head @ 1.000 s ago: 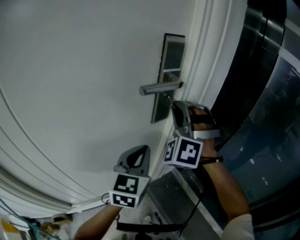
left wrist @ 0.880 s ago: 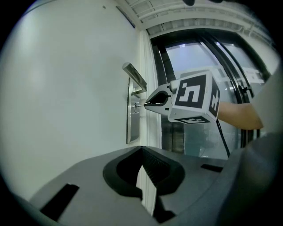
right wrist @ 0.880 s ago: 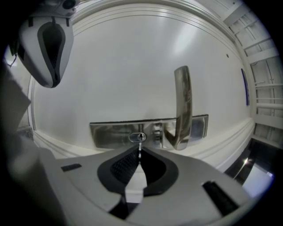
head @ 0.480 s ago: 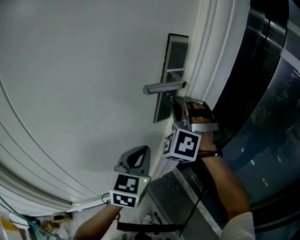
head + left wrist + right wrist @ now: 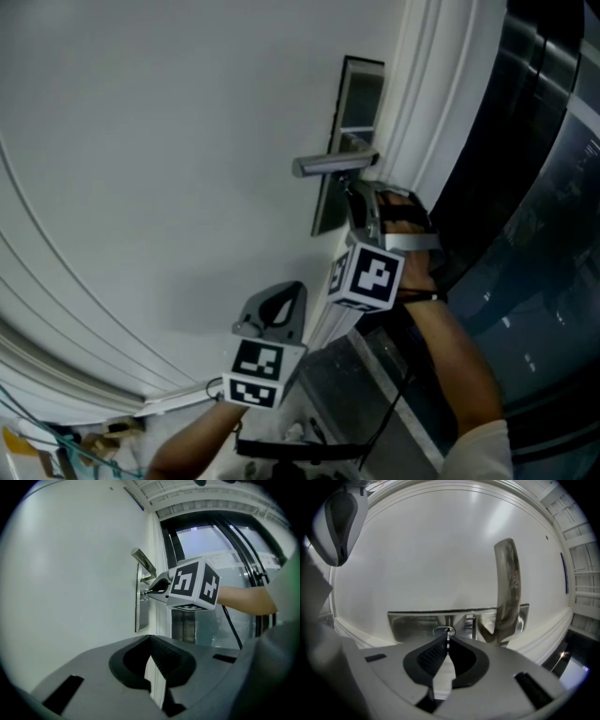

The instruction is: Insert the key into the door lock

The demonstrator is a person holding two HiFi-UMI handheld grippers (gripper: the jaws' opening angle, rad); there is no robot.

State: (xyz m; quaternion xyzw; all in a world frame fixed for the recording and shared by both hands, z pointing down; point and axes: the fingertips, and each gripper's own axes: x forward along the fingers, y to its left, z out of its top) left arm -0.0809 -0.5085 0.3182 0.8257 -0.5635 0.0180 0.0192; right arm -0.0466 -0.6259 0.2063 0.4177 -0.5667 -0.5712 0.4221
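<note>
A steel lock plate [image 5: 359, 103] with a lever handle [image 5: 333, 164] sits on the white door [image 5: 169, 169]. My right gripper [image 5: 360, 208] is shut on a thin key [image 5: 448, 635], just below the handle. The key's tip is at the keyhole [image 5: 443, 630] in the lock plate [image 5: 412, 623], to the left of the handle [image 5: 507, 588]. The left gripper view shows the right gripper [image 5: 157, 587] against the lock plate [image 5: 140, 613]. My left gripper [image 5: 274, 317] hangs lower near the door, shut with nothing in it [image 5: 150, 641].
A white moulded door frame [image 5: 441, 84] runs beside the lock plate. Dark glass panels [image 5: 544, 187] stand to the right of it. A person's forearm [image 5: 450, 375] holds the right gripper. Cables and clutter [image 5: 56, 450] lie at the bottom left.
The right gripper has edged up and in toward the lock plate with the key. The view has shifted a little. The left gripper has hardly moved.
</note>
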